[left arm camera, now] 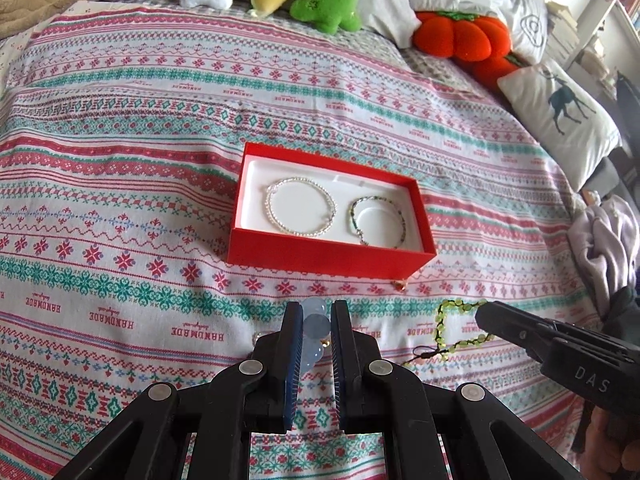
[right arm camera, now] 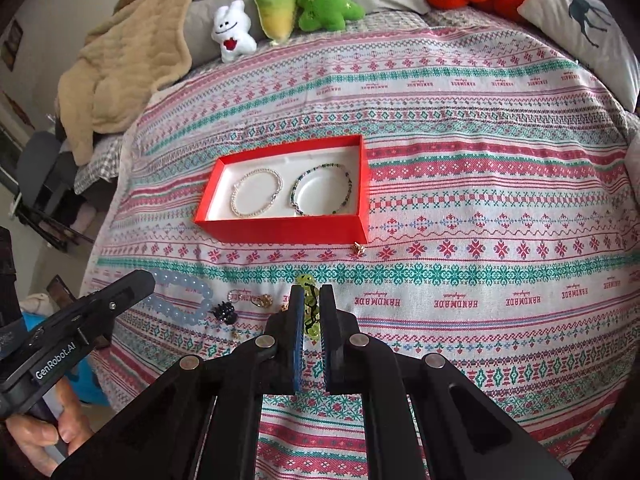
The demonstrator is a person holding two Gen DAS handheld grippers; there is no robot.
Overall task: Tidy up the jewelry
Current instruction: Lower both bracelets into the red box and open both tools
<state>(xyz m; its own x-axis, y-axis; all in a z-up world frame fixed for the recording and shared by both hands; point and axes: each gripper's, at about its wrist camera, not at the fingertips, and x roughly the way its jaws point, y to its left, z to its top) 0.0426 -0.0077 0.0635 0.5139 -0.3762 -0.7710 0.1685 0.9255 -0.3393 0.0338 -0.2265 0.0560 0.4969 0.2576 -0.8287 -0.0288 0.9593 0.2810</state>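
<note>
A patterned bedspread (left arm camera: 120, 184) in pink, teal and white bands covers the bed, with a tan blanket (right arm camera: 120, 64) bunched at one far corner and stuffed toys (right arm camera: 280, 8) lined up along the head. Near the middle sits an open red box (left arm camera: 328, 258) with a white lining. Inside it lie two bracelets side by side, apart from each other: a pearl-white one (left arm camera: 300, 206) and a dark green beaded one (left arm camera: 378, 222).

Nearer the person, the left gripper (left arm camera: 316, 320) is closed on a bracelet of pale blue beads (left arm camera: 316, 330), its pads pressing the beads from both sides (the rest of the loop shows in the right wrist view, hanging just beside the fingers). The right gripper (right arm camera: 312, 304) is closed on a yellow-green bead bracelet on dark cord (right arm camera: 311, 312), which trails out past its tip in the left wrist view.

On the spread between the two grippers lie small pieces: a dark hair clip (right arm camera: 224, 312) and gold-coloured earrings (right arm camera: 262, 300). One more small gold piece (right arm camera: 359, 249) rests just beside the box's near corner.
</note>
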